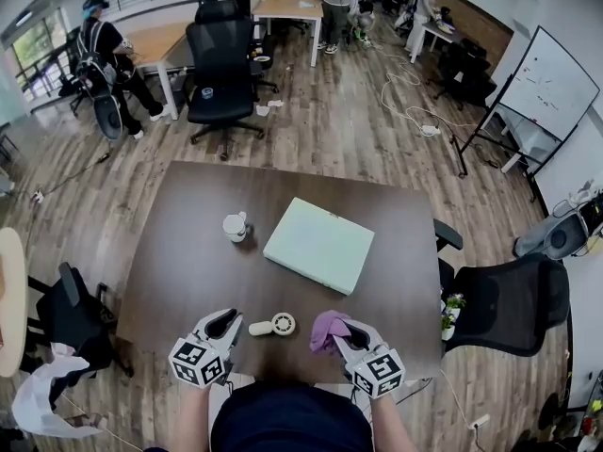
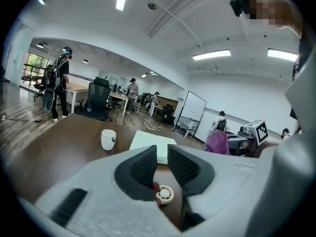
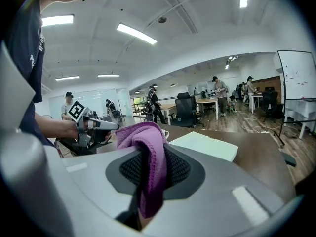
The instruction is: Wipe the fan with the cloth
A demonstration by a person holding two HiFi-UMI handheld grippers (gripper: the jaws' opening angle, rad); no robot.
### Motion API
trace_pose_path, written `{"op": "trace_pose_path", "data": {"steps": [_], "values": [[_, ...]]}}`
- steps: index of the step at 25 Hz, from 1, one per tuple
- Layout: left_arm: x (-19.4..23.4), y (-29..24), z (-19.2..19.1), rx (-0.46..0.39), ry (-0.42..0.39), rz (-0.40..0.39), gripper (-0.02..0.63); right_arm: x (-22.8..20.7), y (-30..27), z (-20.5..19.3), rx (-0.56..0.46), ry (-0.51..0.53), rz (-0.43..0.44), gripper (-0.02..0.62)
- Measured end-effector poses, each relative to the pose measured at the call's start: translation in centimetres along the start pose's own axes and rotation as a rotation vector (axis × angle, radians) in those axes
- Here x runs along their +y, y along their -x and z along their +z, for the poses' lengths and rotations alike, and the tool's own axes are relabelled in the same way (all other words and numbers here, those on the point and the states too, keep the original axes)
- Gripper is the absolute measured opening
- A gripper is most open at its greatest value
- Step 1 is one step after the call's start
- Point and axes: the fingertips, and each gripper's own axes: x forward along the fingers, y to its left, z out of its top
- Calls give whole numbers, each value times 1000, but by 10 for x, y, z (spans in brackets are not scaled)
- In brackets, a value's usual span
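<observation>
Dark table (image 1: pixel 188 252), fan (image 1: pixel 275 326) lying free near its edge; right gripper (image 1: pixel 341 333) clamps purple cloth (image 1: pixel 327 327), ready for wiping; left gripper (image 1: pixel 224 324) empty, jaws narrowly apart, likely to steady fan.

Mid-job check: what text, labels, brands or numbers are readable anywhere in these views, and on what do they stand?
No text can be read in any view.
Whiteboard: faint marker scribbles, too small to read.
Cup: small blue mark, too blurred to read.
Person's shirt: pale print, too blurred to read.
Marker cubes: black-and-white square patterns, no letters.
Box, fan and cloth: no print visible.
</observation>
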Motion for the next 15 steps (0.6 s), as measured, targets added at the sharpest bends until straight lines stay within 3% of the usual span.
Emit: {"op": "trace_pose_path", "data": {"steps": [4,15], "values": [[0,4,-1,0,-16,7,2,4,-1,3,0,4,8,80],[7,14,-2,-31,35,-9,0,8,-3,-1,14,-12,-9,78]]}}
